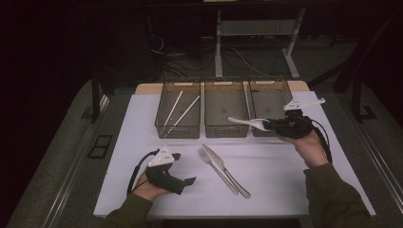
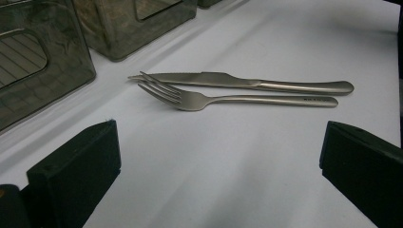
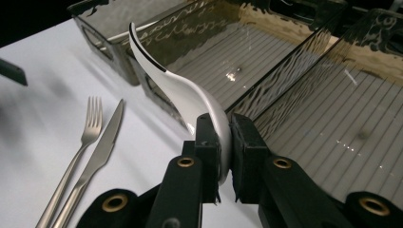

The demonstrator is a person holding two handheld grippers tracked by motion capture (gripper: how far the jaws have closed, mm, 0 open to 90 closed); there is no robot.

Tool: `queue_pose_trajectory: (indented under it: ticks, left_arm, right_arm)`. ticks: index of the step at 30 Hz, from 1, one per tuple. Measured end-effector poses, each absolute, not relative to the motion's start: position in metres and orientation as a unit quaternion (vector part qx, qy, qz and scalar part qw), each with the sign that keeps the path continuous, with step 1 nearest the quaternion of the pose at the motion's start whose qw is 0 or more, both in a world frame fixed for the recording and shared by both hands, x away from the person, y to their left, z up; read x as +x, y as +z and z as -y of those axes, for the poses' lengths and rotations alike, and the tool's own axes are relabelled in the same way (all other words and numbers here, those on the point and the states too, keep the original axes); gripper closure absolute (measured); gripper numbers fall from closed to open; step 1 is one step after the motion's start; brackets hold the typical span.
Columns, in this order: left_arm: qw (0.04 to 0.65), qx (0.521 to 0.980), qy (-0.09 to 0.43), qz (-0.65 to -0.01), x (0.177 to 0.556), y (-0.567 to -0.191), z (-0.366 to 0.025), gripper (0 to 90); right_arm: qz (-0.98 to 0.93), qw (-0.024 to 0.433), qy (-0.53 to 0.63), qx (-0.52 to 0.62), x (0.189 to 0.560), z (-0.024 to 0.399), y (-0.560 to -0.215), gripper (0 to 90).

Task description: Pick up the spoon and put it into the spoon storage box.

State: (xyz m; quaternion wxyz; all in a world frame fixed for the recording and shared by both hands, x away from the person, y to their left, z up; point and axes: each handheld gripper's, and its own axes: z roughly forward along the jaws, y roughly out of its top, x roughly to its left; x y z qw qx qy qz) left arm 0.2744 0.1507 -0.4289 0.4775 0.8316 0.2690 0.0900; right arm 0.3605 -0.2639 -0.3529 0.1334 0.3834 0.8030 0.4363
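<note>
A white ceramic spoon is clamped by its bowl end in my right gripper, which is shut on it. It hangs above the front rims of the middle bin and the right bin, handle pointing left. A metal fork and knife lie side by side on the white table. My left gripper rests low at the front left, open and empty, its jaws facing the fork and knife.
Three clear plastic bins stand in a row at the back of the white mat. The left bin holds white chopsticks. The floor beyond the table is dark, with table legs and cables.
</note>
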Motion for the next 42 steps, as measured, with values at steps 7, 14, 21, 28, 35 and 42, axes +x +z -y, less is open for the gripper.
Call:
queue_pose_trajectory:
  ticks: [7, 14, 21, 28, 35, 42]
  left_arm:
    - [0.478, 0.832, 0.09, -0.268, 0.274, -0.429, -0.151, 0.0]
    - [0.478, 0.832, 0.09, -0.268, 0.274, -0.429, -0.151, 0.0]
    - [0.478, 0.832, 0.089, -0.268, 0.274, -0.429, -0.151, 0.0]
    - [0.479, 0.831, 0.089, -0.267, 0.274, -0.429, -0.151, 0.0]
    - [0.477, 0.833, 0.089, -0.265, 0.274, -0.429, -0.151, 0.0]
    - [0.477, 0.833, 0.09, -0.264, 0.274, -0.429, -0.15, 0.0]
  right_arm:
    - [-0.802, 0.144, 0.435, 0.384, 0.378, 0.254, -0.346, 82.3]
    - [-0.802, 0.154, 0.432, 0.381, 0.392, 0.241, -0.344, 82.3]
    - [-0.807, 0.153, 0.423, 0.383, 0.406, 0.224, -0.349, 82.3]
    - [-0.815, 0.152, 0.404, 0.388, 0.42, 0.208, -0.36, 82.3]
    - [-0.819, 0.145, 0.391, 0.395, 0.426, 0.2, -0.371, 82.2]
    - [-0.829, 0.14, 0.376, 0.39, 0.428, 0.193, -0.379, 82.0]
